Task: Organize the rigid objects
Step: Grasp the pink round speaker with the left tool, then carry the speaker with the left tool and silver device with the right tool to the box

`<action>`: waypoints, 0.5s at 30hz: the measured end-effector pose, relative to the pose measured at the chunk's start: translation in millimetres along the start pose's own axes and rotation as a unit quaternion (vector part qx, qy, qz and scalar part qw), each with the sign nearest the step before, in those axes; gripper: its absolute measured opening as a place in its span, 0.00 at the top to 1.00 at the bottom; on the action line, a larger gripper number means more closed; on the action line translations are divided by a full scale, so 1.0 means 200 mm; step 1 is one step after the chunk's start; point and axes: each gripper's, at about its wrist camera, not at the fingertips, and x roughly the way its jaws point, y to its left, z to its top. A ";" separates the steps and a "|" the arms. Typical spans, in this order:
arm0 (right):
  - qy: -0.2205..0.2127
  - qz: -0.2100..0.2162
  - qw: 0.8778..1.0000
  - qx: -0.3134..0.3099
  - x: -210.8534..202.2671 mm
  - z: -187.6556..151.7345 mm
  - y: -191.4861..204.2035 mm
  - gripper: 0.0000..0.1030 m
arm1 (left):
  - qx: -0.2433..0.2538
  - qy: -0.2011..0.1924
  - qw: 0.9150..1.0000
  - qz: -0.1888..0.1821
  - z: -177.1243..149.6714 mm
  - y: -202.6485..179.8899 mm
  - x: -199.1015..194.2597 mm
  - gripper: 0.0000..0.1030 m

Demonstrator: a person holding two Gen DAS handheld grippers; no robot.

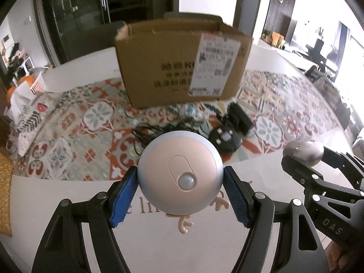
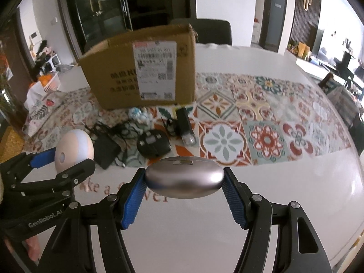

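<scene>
My left gripper [image 1: 180,177] is shut on a round pink sensor light [image 1: 180,170] with a silver rim and holds it above the white table. My right gripper [image 2: 184,179] is shut on a smooth silver oval case [image 2: 184,177]. Each gripper shows in the other's view: the right one with the oval case [image 1: 303,152] at the right, the left one with the light [image 2: 74,151] at the left. An open cardboard box [image 1: 182,66] stands upright behind, on the patterned mat; it also shows in the right wrist view [image 2: 141,68].
Between the grippers and the box lie black cables [image 2: 113,127], a black adapter [image 2: 107,152], a round black device [image 2: 153,145], a black stick-shaped gadget [image 2: 185,125] and a small white-blue toy [image 2: 140,115]. Clutter and a white basket [image 1: 34,84] sit at the far left.
</scene>
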 end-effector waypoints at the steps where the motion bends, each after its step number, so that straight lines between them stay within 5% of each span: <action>1: -0.004 0.001 1.000 -0.002 -0.01 0.01 0.01 0.36 | -0.001 -0.006 1.000 0.002 0.01 0.01 -0.02 0.28; 15: -0.065 0.016 0.997 -0.033 -0.16 0.20 0.13 0.36 | -0.011 -0.077 0.997 0.024 0.14 0.13 -0.25 0.28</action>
